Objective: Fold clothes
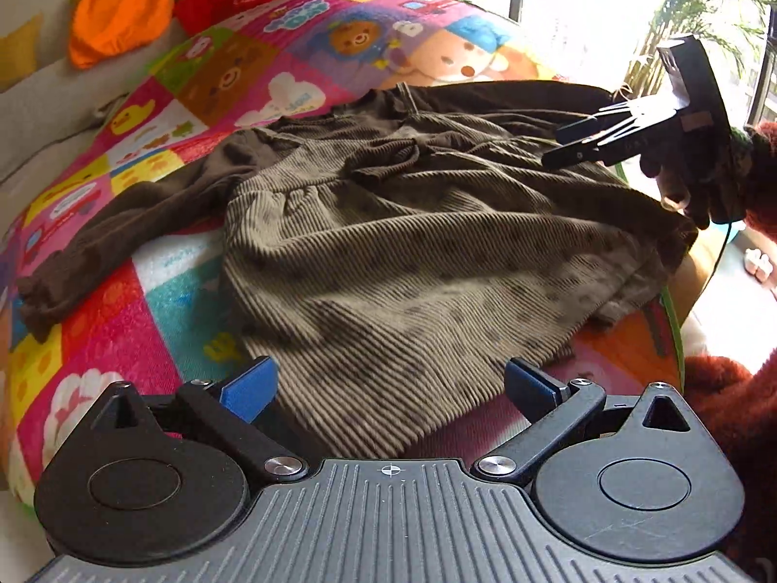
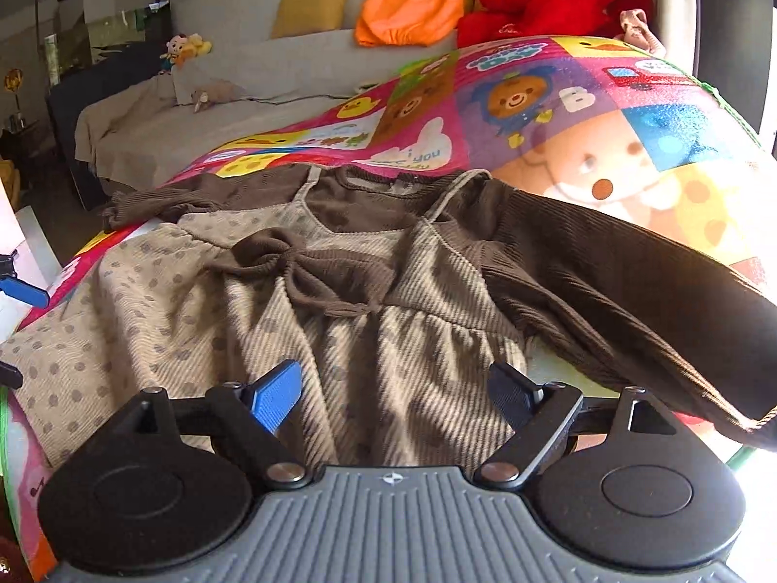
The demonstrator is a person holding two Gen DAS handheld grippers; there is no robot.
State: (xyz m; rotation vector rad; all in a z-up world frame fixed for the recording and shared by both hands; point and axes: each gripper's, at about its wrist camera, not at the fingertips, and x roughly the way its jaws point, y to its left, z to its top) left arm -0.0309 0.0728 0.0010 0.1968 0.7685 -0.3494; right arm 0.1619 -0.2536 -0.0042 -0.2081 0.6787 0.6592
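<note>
A small dress [image 1: 413, 267] lies spread on the colourful play mat [image 1: 291, 48]. It has a tan dotted corduroy skirt, a brown bow and brown ribbed sleeves. My left gripper [image 1: 388, 388] hovers open over the skirt's hem, with nothing between its blue pads. My right gripper [image 1: 553, 145], in a gloved hand, hangs above the dress's far right side. In the right wrist view the dress [image 2: 340, 291] faces me neckline away, and my right gripper [image 2: 393, 388] stands open just above the skirt, gripping nothing. One brown sleeve [image 2: 631, 301] stretches to the right. A blue pad [image 2: 26, 294] of the left gripper shows at the left edge.
An orange plush [image 2: 413, 5], a red plush [image 2: 548, 0] and a yellow cushion [image 2: 311, 9] sit on the grey sofa [image 2: 218, 116] behind the mat. A bright window with a plant [image 1: 704, 0] is to the right. The mat's green edge [image 1: 675, 330] drops off near the skirt.
</note>
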